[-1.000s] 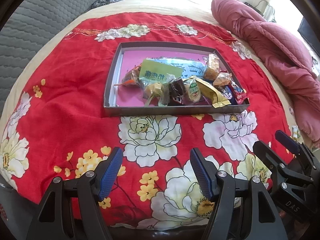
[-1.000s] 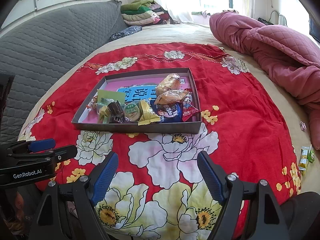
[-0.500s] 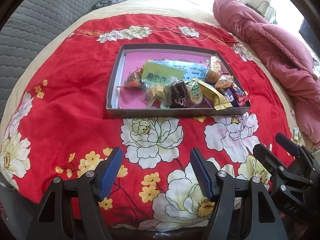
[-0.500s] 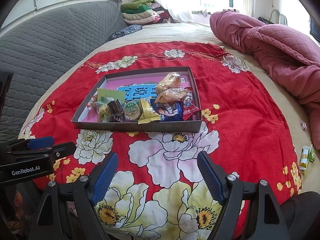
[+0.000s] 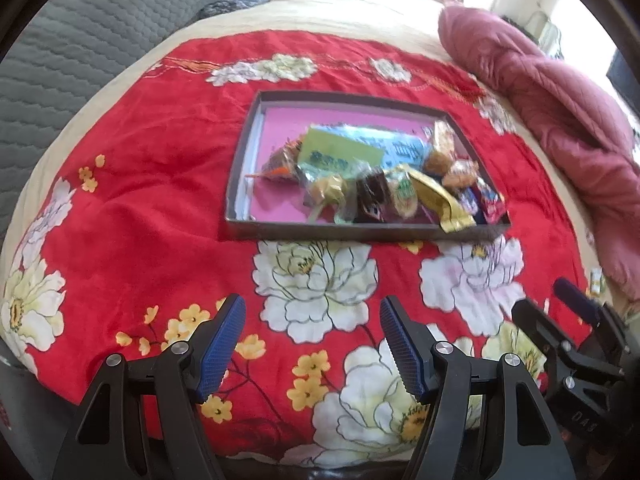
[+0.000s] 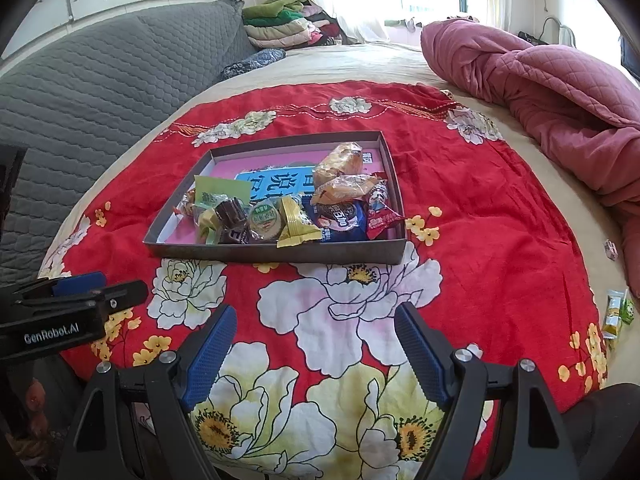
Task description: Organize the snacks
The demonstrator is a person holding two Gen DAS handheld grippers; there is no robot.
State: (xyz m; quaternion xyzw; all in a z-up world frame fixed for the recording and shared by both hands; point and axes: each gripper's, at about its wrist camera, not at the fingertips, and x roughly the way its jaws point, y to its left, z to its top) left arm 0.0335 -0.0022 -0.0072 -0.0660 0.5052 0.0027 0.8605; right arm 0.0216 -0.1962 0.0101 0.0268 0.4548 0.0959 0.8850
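A shallow grey box (image 5: pixel 240 168) (image 6: pixel 280 252) with a pink floor lies on a red flowered blanket (image 5: pixel 140 220) (image 6: pixel 500 240). Several wrapped snacks are piled in its near right part: a yellow packet (image 6: pixel 296 224), a blue cookie pack (image 6: pixel 340 216), a green packet (image 5: pixel 340 154). My left gripper (image 5: pixel 310 336) hovers open over the blanket, short of the box, with nothing between its fingers. My right gripper (image 6: pixel 314 344) is likewise open and empty, nearer than the box. Each gripper shows at the edge of the other's view.
A rolled pink quilt (image 6: pixel 560 92) lies at the right. A grey quilted cover (image 6: pixel 100 92) rises at the left, with folded clothes (image 6: pixel 280 24) behind. Small green packets (image 6: pixel 616 312) and another small wrapped piece (image 6: pixel 611 248) lie off the blanket at the right.
In the left wrist view the box has slid slightly lower and rightward, and the picture is a little blurred. The right wrist view is the same. Both grippers stay open.
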